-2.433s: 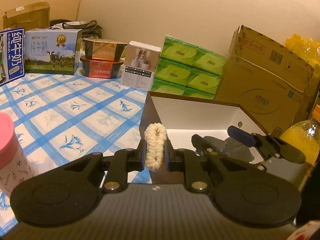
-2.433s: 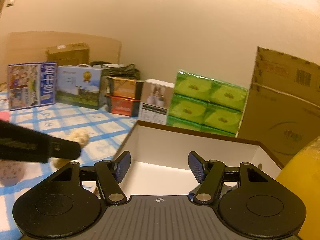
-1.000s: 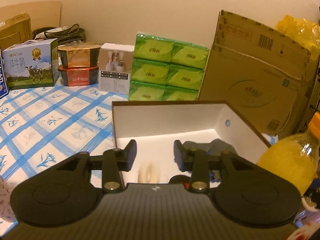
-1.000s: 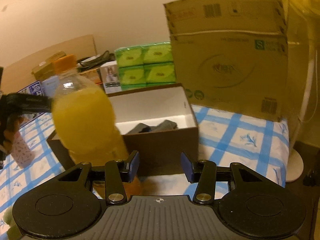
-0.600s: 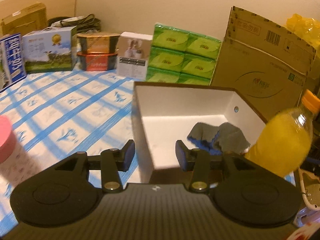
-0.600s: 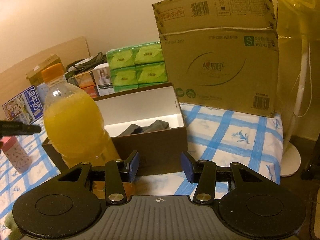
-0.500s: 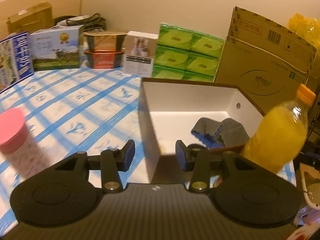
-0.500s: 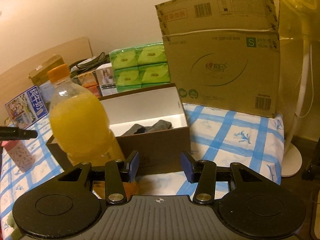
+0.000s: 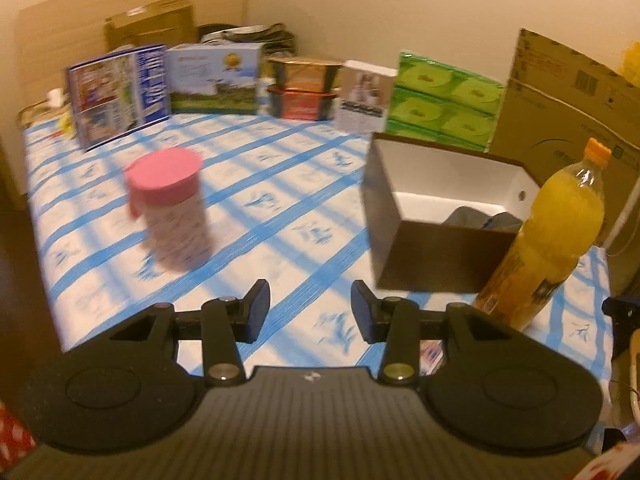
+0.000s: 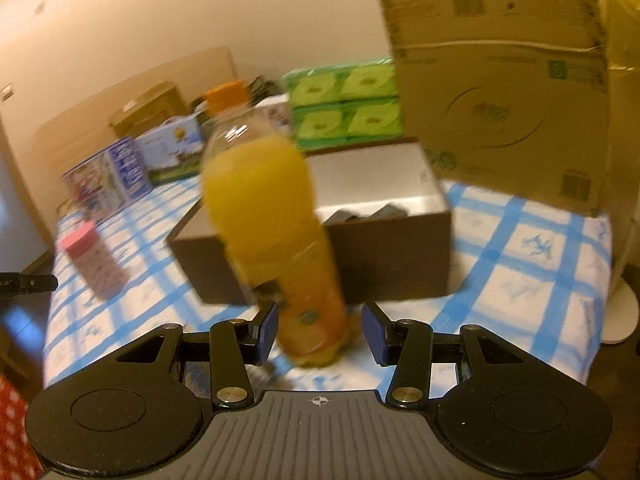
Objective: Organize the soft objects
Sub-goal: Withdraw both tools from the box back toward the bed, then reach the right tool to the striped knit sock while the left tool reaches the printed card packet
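Just before the brown box (image 10: 384, 248), your right hand-held gripper (image 10: 318, 334) gapes empty around the orange bottle (image 10: 272, 216); your left hand-held gripper (image 9: 310, 312) gapes too; nudge the bottle and it may topple.

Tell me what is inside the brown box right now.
Inside the brown box, grey cloth items lie on the white floor. Its near wall and the orange juice bottle hide the rest of the floor.

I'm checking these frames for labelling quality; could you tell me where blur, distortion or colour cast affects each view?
Left wrist view: the pink-lidded canister is smeared by motion, the juice bottle fairly crisp; fisheye bends the table edges. Right wrist view: the bottle and brown box are streaked, while the gripper body stays sharp. Both carry a warm yellow cast.
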Available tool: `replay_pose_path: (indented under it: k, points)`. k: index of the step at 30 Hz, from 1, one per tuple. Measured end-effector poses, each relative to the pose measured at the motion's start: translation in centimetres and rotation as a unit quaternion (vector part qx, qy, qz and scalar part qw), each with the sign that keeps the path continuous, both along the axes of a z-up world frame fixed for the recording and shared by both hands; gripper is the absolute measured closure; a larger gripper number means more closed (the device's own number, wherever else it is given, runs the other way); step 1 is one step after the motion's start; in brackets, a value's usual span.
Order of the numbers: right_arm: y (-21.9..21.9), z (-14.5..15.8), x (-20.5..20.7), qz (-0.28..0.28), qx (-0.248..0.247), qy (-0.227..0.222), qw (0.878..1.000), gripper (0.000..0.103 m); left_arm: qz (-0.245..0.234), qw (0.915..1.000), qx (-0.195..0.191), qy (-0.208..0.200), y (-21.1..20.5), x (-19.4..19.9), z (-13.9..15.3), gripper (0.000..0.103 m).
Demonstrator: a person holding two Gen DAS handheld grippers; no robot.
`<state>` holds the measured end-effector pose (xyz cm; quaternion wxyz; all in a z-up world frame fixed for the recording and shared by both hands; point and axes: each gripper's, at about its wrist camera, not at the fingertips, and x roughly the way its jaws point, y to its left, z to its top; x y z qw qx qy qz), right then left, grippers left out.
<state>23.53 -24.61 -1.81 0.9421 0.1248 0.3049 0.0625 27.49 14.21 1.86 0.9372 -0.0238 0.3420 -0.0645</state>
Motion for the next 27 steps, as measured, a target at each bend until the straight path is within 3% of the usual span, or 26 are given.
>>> replay_pose_path:
  k: [12, 17, 27]
  points:
    - [5.9, -3.0, 0.4, 0.118, 0.011, 0.053, 0.992, 0.052, 0.085, 0.9955, 0.023, 0.034, 2.9, -5.5, -1.2, 0.063]
    - [7.1, -4.5, 1.0, 0.136, -0.001, 0.060, 0.989, 0.040, 0.099, 0.9937, 0.027, 0.046, 3.0, -6.4, -2.0, 0.062]
    - [9.8, -7.2, 3.0, 0.178, -0.051, 0.052, 0.981, 0.036, 0.091, 0.9930, 0.025, 0.071, 1.9, -6.3, -4.3, 0.062]
